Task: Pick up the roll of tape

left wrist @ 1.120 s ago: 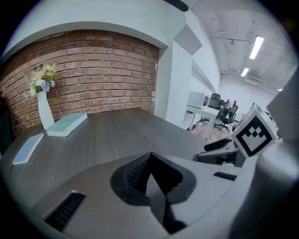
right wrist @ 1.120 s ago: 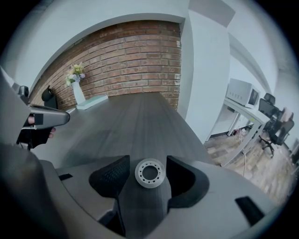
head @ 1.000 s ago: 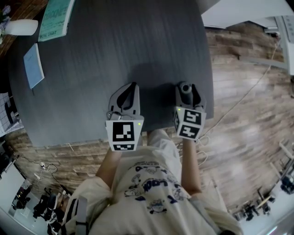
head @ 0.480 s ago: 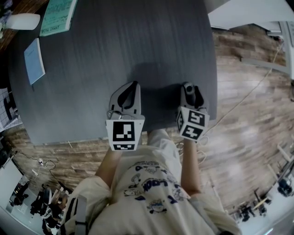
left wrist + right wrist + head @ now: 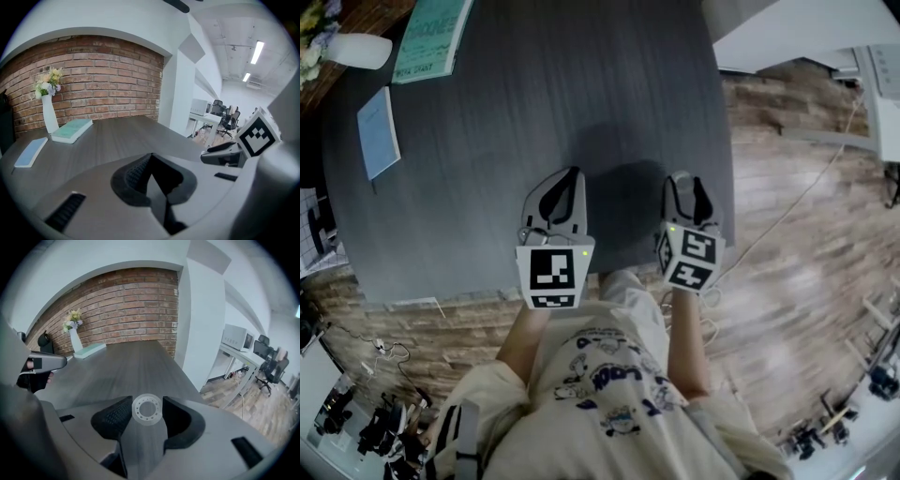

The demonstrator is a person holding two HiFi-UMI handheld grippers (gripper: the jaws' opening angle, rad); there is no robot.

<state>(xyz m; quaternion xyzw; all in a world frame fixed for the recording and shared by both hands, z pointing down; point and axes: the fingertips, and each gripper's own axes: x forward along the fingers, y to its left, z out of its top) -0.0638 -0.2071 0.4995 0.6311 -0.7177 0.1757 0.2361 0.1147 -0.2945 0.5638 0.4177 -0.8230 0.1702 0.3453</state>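
We note the right gripper (image 5: 147, 411) pitched downward, fingers just closed onto the roll of tape (image 5: 147, 399), seemingly clear of the surface (image 5: 534, 112). Left gripper (image 5: 150, 157) has its fingers together, empty.

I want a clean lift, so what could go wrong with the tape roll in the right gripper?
The right gripper, whose jaws have just been closing, pinches the roll of tape only at its tips, so it could slip out. It is near the table edge; a dropped roll might roll off onto the floor.
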